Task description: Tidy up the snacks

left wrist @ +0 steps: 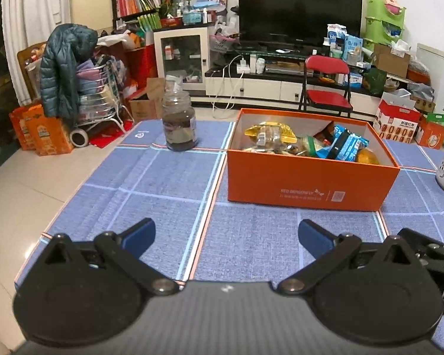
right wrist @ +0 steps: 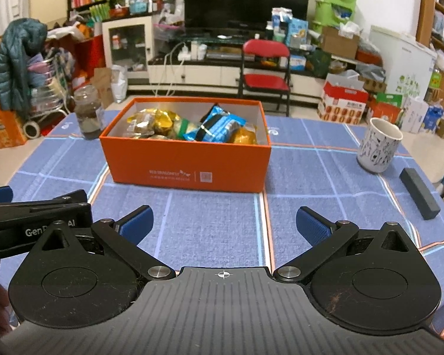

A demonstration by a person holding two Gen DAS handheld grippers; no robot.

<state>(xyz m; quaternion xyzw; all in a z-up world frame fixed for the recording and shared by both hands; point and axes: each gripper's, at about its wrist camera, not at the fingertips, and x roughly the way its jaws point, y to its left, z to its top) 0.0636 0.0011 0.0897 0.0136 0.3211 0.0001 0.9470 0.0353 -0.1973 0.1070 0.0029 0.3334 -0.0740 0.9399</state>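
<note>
Both the left gripper and right gripper stand wide apart, empty, above the worktop before the snack-filled orange box.

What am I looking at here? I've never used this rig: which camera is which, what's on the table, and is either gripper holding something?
Each picture comes from a fisheye camera on a handheld two-finger gripper, looking along its blue-padded fingers. The left gripper and the right gripper are both open and hold nothing. On the blue checked tablecloth stands an open orange cardboard box filled with wrapped snacks. Left of it stands a dark glass jar; to the right a patterned white mug and a dark grey rectangular block.
</note>
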